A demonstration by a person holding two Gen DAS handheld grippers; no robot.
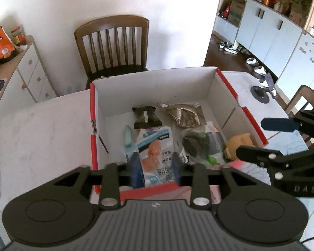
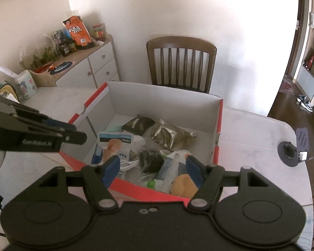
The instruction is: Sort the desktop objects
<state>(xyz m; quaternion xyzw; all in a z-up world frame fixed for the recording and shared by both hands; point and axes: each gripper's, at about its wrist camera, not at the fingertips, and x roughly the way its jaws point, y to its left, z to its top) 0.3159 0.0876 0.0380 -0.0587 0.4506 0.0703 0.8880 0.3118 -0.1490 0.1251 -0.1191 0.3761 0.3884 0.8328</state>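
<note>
A red cardboard box (image 1: 93, 125) (image 2: 216, 144) with a white inside stands on the white table. It holds several things: a blue and white food pouch (image 1: 157, 154) (image 2: 115, 144), a dark snack pack (image 1: 145, 116) (image 2: 137, 123), a crumpled foil bag (image 1: 184, 113) (image 2: 169, 135), a clear bag with dark contents (image 1: 195, 144) (image 2: 150, 159), a mint green item (image 1: 127, 136) and a tan plush toy (image 1: 238, 144) (image 2: 183, 185). My left gripper (image 1: 156, 168) is open above the box's near edge, over the pouch. My right gripper (image 2: 151, 168) is open and empty above the box's near right corner.
A wooden chair (image 1: 113, 44) (image 2: 181, 62) stands behind the table. A white sideboard (image 1: 29, 71) (image 2: 90, 67) with snack bags is at the left. A black round stand with a grey clip (image 1: 261, 94) (image 2: 293, 148) is on the table to the right of the box.
</note>
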